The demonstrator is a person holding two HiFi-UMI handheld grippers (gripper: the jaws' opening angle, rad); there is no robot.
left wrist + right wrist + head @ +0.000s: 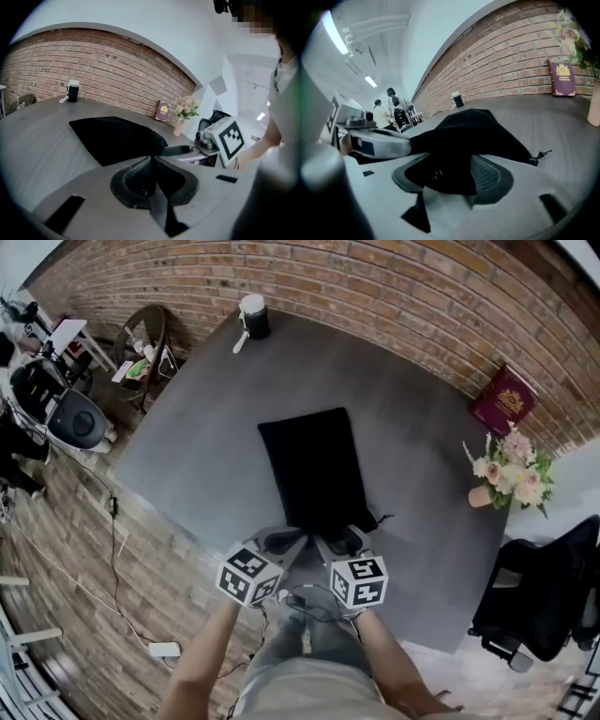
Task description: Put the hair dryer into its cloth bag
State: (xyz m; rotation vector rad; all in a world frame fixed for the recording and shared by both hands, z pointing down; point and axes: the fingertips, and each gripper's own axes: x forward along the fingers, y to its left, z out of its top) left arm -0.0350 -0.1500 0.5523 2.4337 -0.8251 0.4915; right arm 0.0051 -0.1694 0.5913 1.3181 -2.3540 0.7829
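Lying on the table [202, 442], the black bag [314, 474] runs lengthwise away from the person, its near end at both grippers. The right gripper [345, 540] is spread wide around loose bag cloth. The left gripper [282, 542] is pressed together, apparently empty. No dryer shows; the bulging bag probably hides it.

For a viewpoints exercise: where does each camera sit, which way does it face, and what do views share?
Head view: on the person's head, looking steeply down at the table and cloth bag; forearms, left gripper and right gripper show.
Left gripper view: on that gripper, facing across the table to the brick wall; its jaws shut on the bag's edge.
Right gripper view: on that gripper, facing along the wall; its open jaws straddle bag cloth.
All three share the bag, red book and flowers.
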